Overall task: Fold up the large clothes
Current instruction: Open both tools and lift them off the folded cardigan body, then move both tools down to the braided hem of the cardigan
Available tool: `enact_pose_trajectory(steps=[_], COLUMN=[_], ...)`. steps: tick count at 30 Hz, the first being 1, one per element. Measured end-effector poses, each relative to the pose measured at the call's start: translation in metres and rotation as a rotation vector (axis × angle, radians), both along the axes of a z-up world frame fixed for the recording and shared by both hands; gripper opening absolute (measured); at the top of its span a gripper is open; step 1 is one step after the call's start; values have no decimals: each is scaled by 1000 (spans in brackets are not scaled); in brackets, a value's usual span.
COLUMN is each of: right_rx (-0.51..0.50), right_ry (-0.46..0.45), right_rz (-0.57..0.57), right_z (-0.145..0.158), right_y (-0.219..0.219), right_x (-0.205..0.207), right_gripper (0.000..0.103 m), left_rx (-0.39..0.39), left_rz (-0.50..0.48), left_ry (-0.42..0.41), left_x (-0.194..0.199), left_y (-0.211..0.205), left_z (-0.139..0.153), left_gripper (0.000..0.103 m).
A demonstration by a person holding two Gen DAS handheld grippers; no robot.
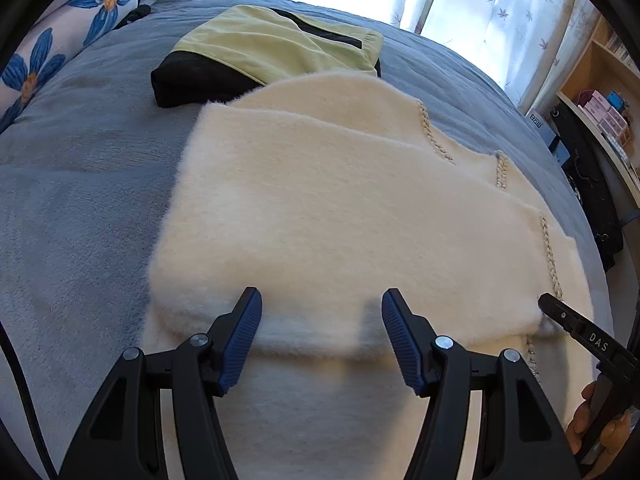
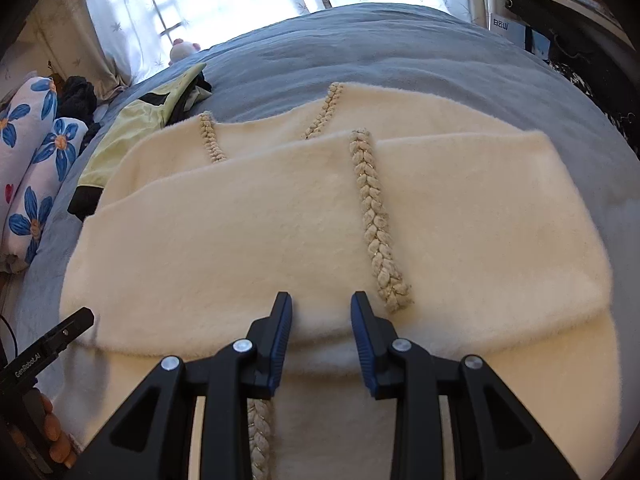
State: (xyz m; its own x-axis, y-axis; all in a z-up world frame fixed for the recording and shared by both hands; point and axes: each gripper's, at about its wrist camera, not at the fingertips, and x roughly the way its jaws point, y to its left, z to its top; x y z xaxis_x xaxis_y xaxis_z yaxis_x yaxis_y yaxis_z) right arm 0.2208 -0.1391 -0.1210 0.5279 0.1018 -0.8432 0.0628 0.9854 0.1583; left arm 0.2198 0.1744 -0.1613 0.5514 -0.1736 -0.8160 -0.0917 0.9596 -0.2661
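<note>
1. The left hand-held gripper (image 1: 322, 336) and right hand-held gripper (image 2: 321, 334) are hovering spread, pinching nothing.
2. The cream garment (image 1: 320, 208) is lying part-folded on the bed (image 1: 80, 200).
3. Judgement: pinching both near corners evenly is advisable.

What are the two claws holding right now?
Nothing. The left claw and right claw are both open, over the folded edge of the fluffy cream sweater on the bed.

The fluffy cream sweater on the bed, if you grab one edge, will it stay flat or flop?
The fluffy cream sweater would probably flop and unfold: its folded layers drape softly with rounded edges. The fuzzy nap likely grips well, not slippery. Both the left gripper and right gripper are open above it.
</note>
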Motion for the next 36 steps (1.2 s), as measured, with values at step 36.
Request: enact_pose_trajectory(steps=[36], right_rx=[-73], right_ry=[89], right_rz=[-108], right_z=[68], right_y=[-28], right_x=[-106], right_gripper=[42], left_rx=[79], left_rz=[112], left_ry=[-110], left_x=[-118], left_y=[66], left_z=[93], left_gripper=[62])
